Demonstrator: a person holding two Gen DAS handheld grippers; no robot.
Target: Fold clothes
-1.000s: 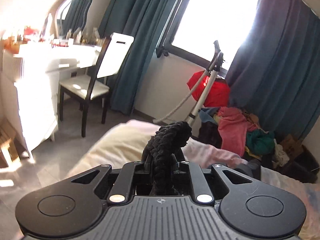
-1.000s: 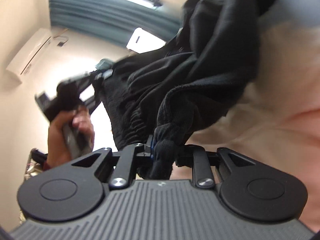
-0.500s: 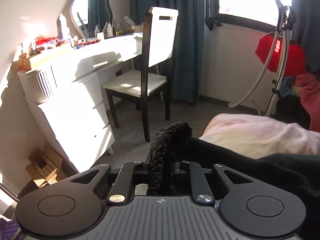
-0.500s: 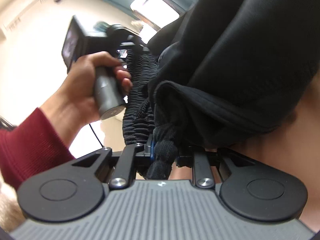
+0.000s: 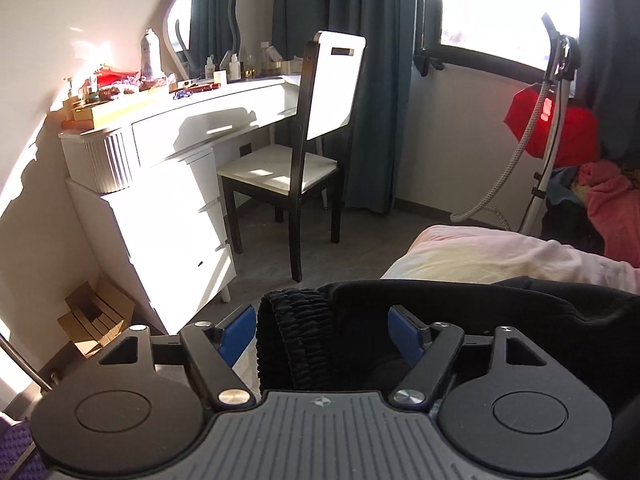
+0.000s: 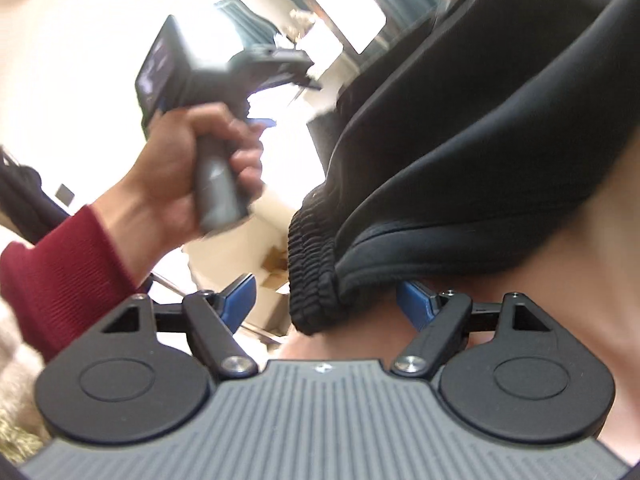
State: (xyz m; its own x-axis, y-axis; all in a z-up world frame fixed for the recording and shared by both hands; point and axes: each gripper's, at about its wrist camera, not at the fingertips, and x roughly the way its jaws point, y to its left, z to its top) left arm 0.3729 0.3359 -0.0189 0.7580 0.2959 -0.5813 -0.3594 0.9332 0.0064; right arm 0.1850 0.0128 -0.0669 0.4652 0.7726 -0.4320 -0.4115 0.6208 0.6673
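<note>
Left wrist view
- Left gripper (image 5: 322,330): its jaws have just been opening and are seen spread wide; the blue pads (image 5: 238,330) are held clear of the cloth on both sides, so nothing is gripped.
- Black garment (image 5: 460,320): its ribbed elastic waistband (image 5: 296,340) is seen between the open fingers, nearer the left pad, with the rest of the cloth spread to the right over the bed.
- Bed (image 5: 492,254): a pale pink and cream cover is shown under and beyond the garment.
- Chair (image 5: 304,152): a dark frame with a white seat and back is placed beside the white dressing table (image 5: 168,168), on which a mirror (image 5: 204,24) and small bottles are set.
- Window side: dark teal curtains (image 5: 360,80) are hung by the bright window; a steamer pole with hose (image 5: 548,120) and a heap of coloured clothes (image 5: 604,196) are seen at the right.

Right wrist view
- Right gripper (image 6: 324,304): its jaws have just been opening and stand wide apart; no pad is pressed on the cloth, so nothing is held.
- Black garment: the gathered waistband end (image 6: 312,280) is seen lying between the fingers, and the folded bulk is laid across the pale bed cover (image 6: 560,300) above.
- Left hand (image 6: 200,172): it is wrapped round the handle of the other gripper, blurred, with a dark red sleeve (image 6: 60,272) at the wrist.
</note>
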